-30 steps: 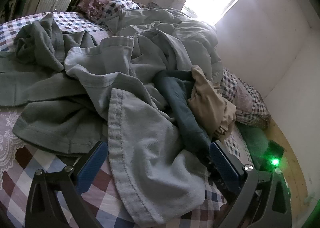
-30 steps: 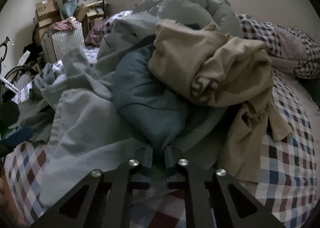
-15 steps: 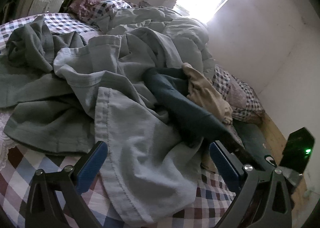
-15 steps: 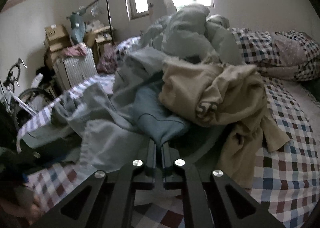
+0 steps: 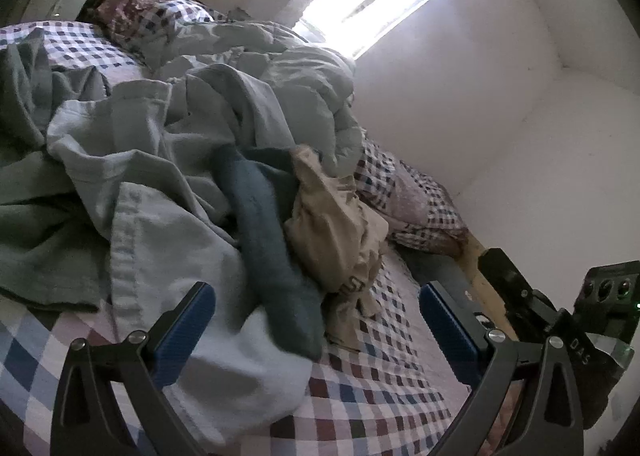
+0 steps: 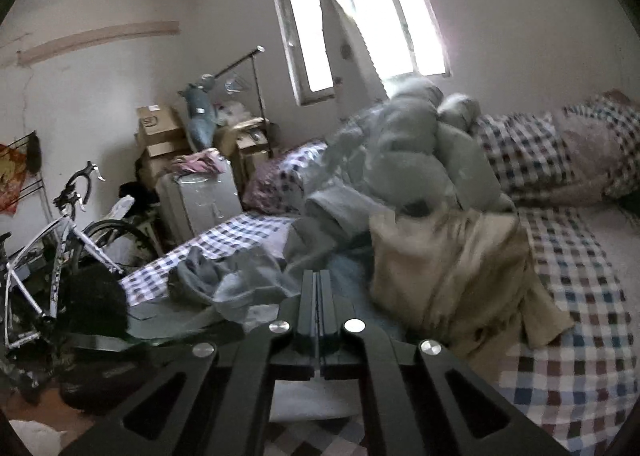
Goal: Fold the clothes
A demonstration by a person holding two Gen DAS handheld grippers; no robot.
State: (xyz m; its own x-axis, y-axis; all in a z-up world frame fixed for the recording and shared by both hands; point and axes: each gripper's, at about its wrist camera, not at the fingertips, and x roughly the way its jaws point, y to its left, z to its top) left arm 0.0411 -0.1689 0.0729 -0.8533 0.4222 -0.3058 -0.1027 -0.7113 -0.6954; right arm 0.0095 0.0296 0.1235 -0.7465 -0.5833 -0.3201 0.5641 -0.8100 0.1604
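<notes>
A pile of clothes lies on the checked bed (image 5: 384, 388): a pale blue garment (image 5: 168, 240), a teal garment (image 5: 272, 256), a beige garment (image 5: 336, 240) and a green-grey one (image 5: 36, 224). My left gripper (image 5: 316, 320) is open and empty, fingers on either side of the teal garment's near end. My right gripper (image 6: 317, 288) is shut with no cloth showing between its fingers; it is lifted back from the pile, with the teal garment (image 6: 352, 268) and beige garment (image 6: 452, 268) beyond its tip. The right gripper's body also shows at the lower right of the left wrist view (image 5: 560, 312).
A bunched grey-green duvet (image 6: 416, 148) and checked pillows (image 6: 532, 144) lie at the bed's far side under the window. Left of the bed stand a suitcase (image 6: 192, 200), cardboard boxes (image 6: 160, 132) and a bicycle (image 6: 60, 236).
My right gripper has let the teal garment slip out, closed fully and lifted up and back from the pile. The teal garment has dropped and stretched toward the left gripper.
</notes>
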